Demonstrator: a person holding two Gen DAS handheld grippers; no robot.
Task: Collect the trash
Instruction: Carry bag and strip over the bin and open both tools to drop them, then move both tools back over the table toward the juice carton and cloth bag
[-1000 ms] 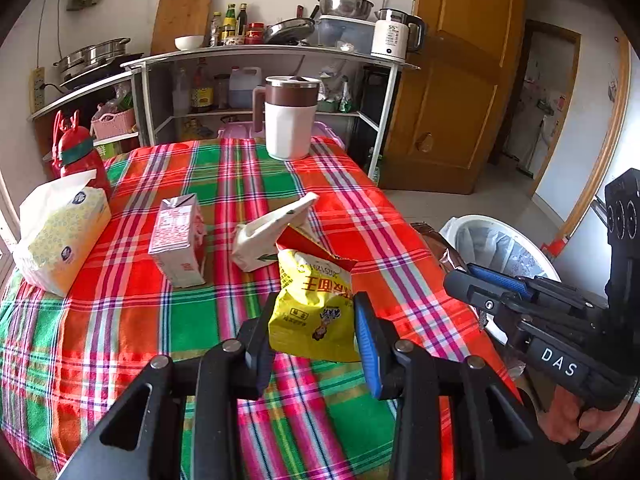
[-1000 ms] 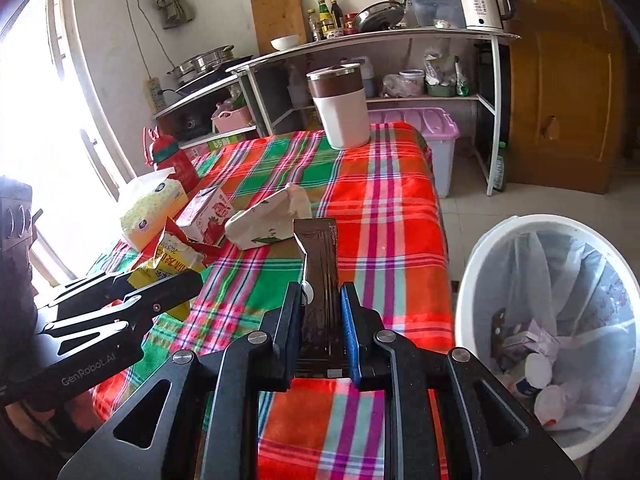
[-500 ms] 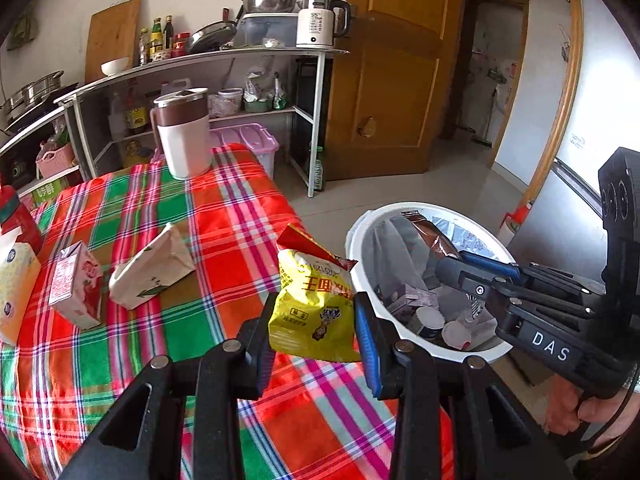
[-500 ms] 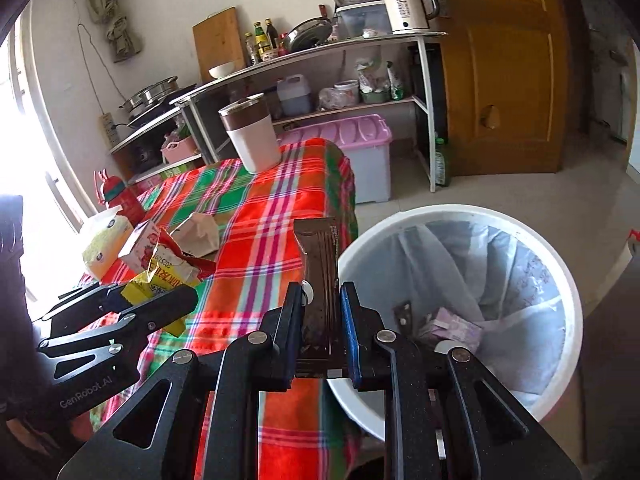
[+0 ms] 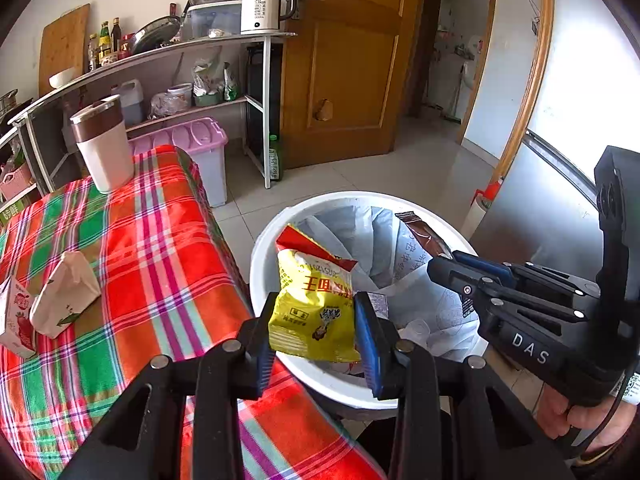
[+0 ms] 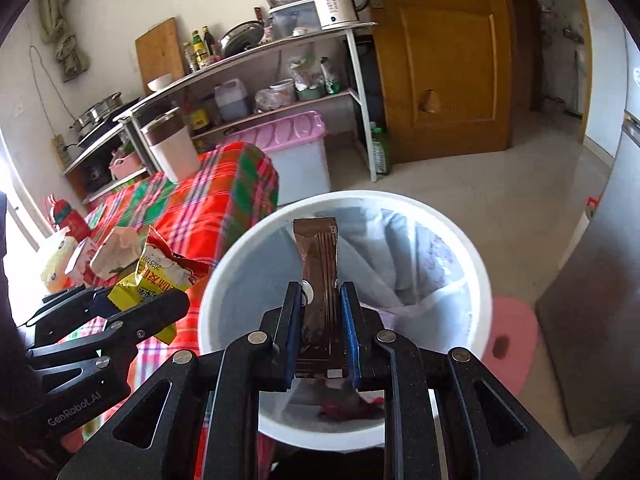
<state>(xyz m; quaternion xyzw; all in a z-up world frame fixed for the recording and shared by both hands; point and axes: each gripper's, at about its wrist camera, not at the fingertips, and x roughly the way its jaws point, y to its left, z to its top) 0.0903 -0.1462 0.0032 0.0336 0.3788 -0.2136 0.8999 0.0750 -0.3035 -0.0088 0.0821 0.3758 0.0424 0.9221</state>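
Between the blue pads of the left gripper (image 5: pixel 314 332), a yellow snack bag (image 5: pixel 312 312) is being clamped across its lower half, its red torn top standing up above the jaws and over the near rim of the white bin (image 5: pixel 276 236). In the right gripper (image 6: pixel 320 320), a brown stick wrapper (image 6: pixel 318 276) is being pinched between nearly closed jaws, its long upper part rising upright over the bin's lined mouth. Both pieces are being held above or at the edge of the bin, whose plastic liner (image 6: pixel 404 264) is being seen with a few scraps at the bottom. The snack bag is being judged light, crinkly and soft: it is best taken across its flat body, as here, since a grip on the torn lip could be slipped out of. The wrapper is being judged light, thin and slick, likely to flutter when let go, so it is best held low on its length and released well inside the rim. The release of the 2 pieces is being taken as the step in hand. Further out, on the plaid tablecloth (image 5: pixel 160 240), 2 crushed cartons (image 5: pixel 64 300) are being left lying near the left edge, apparently more trash to collect, with a white and brown jug (image 5: pixel 106 148) standing at the far end.
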